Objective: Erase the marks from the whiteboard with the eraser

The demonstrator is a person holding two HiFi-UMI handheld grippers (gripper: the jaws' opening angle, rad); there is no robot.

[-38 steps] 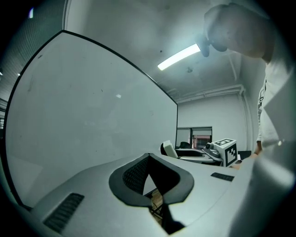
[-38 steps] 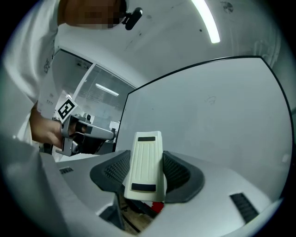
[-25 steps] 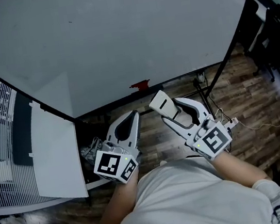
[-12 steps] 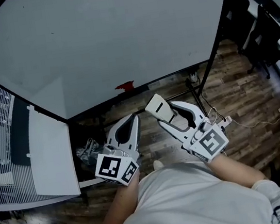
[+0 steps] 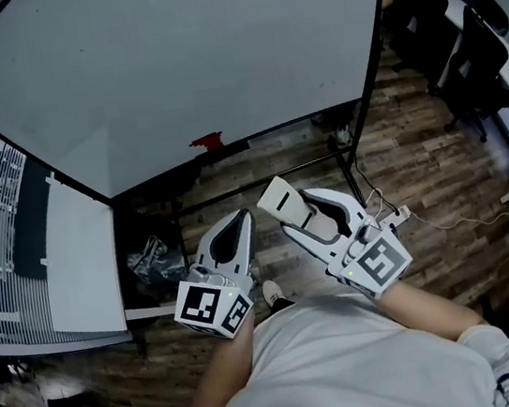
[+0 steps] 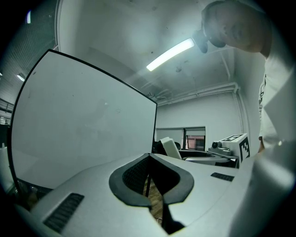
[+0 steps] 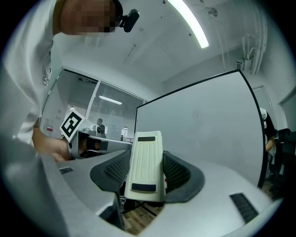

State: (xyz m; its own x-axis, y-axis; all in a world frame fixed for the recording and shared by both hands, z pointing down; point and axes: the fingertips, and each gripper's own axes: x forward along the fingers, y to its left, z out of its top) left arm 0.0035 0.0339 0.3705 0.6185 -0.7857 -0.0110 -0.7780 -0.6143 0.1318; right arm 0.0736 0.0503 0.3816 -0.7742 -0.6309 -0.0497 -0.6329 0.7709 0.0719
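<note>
The large whiteboard (image 5: 176,58) on a black frame fills the top of the head view; its surface looks blank, with only faint specks. The same whiteboard (image 6: 83,125) (image 7: 203,125) shows in both gripper views. My right gripper (image 5: 283,205) is shut on a cream-white eraser (image 5: 282,198) (image 7: 145,166), held below the board's lower edge and apart from it. My left gripper (image 5: 239,224) hangs beside it, shut and empty, its jaw tips meeting in the left gripper view (image 6: 149,157).
A small red object (image 5: 207,141) sits at the board's lower edge. The black stand legs (image 5: 359,144) cross the wooden floor (image 5: 419,164). A white panel (image 5: 78,262) leans at the left, dark office chairs (image 5: 460,53) stand at the right, cables (image 5: 428,219) trail on the floor.
The view has shifted back from the board: the whiteboard and red object sit higher and further left in the frame. Both grippers kept their grip and relative pose.
</note>
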